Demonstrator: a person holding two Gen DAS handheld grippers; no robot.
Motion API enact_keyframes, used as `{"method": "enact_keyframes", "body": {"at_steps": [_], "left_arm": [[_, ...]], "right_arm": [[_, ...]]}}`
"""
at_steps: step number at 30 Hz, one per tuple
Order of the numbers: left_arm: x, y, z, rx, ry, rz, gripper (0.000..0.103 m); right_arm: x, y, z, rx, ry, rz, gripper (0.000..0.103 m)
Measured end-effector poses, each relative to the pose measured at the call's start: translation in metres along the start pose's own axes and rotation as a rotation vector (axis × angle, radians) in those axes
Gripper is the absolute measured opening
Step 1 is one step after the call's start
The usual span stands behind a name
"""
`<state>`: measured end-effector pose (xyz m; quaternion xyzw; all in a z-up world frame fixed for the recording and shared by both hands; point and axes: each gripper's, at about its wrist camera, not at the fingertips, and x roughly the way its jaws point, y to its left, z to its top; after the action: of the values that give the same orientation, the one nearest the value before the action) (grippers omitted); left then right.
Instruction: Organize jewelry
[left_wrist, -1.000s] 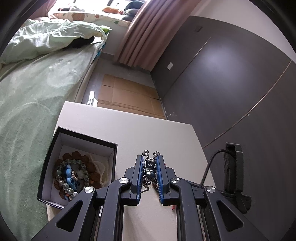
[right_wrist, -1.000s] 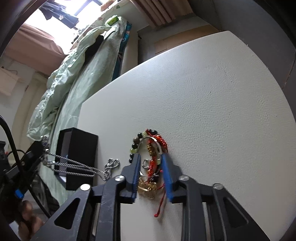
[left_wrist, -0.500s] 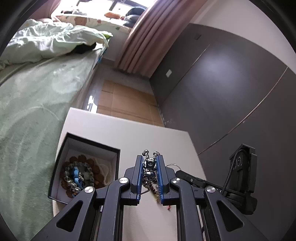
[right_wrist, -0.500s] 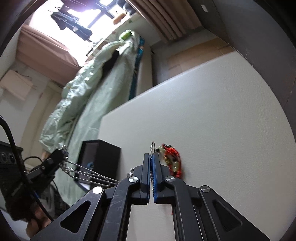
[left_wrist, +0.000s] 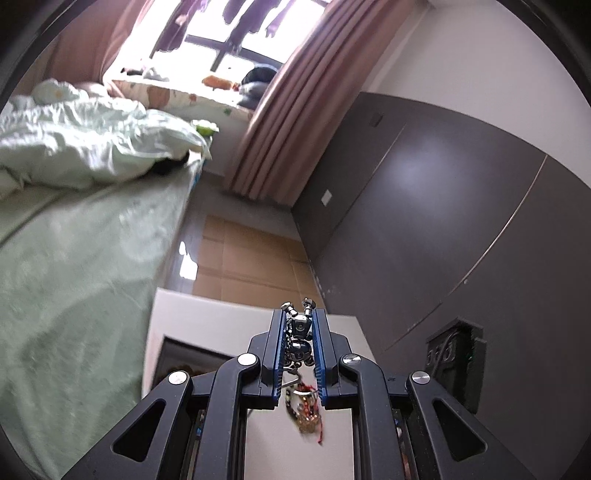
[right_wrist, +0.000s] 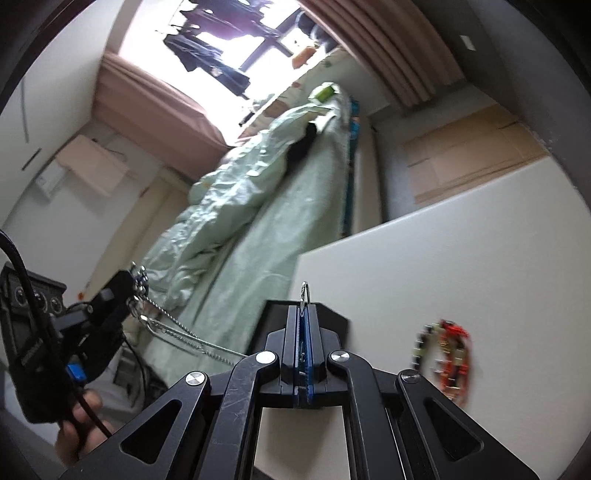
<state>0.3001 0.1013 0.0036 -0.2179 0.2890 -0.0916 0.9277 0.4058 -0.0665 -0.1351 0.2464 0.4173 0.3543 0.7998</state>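
We find the left gripper (left_wrist: 300, 341) clenched on a small silver robot-shaped pendant (left_wrist: 297, 334), which sits upright between the blue pads (left_wrist: 279, 343) with its two knobbed ends protruding past the fingertips. A silver chain (right_wrist: 177, 334) runs taut from this pendant across to the right gripper (right_wrist: 303, 334). The right gripper's jaws have just been closing and now stand pressed together, pinching a thin silver clasp ring (right_wrist: 305, 291) that stands proud of the fingertips; the chain passes behind its fingers, so we cannot tell exactly where it joins.

A black jewelry box (right_wrist: 325, 314) stands at the left edge of the white worktop (right_wrist: 461, 258), directly behind the right gripper; its contents are largely hidden. A cluster of bracelets (right_wrist: 448, 360), red cord with dark and pale beads, lies on the worktop, well apart from the box and toward the near edge. The left wrist view shows the same cluster blurred below its gripper. A hand (right_wrist: 79, 424) grips the left device.
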Motion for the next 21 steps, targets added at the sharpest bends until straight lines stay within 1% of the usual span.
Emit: {"method": "enact_keyframes", "body": {"at_steps": [9,15,21], "left_arm": [[-0.035,-0.014,0.035,0.073,-0.073,0.057,0.014],[-0.054,-0.025,0.057,0.123,-0.111,0.091,0.014],[-0.063,-0.034,0.073,0.166,-0.140,0.116,0.014]], "right_arm": [[0.022,0.023,-0.004,-0.023,0.023,0.079,0.004],[0.041,0.027,-0.010,-0.018,0.057,0.088,0.004],[0.057,0.028,-0.013,-0.010,0.087,0.088,0.004]]}}
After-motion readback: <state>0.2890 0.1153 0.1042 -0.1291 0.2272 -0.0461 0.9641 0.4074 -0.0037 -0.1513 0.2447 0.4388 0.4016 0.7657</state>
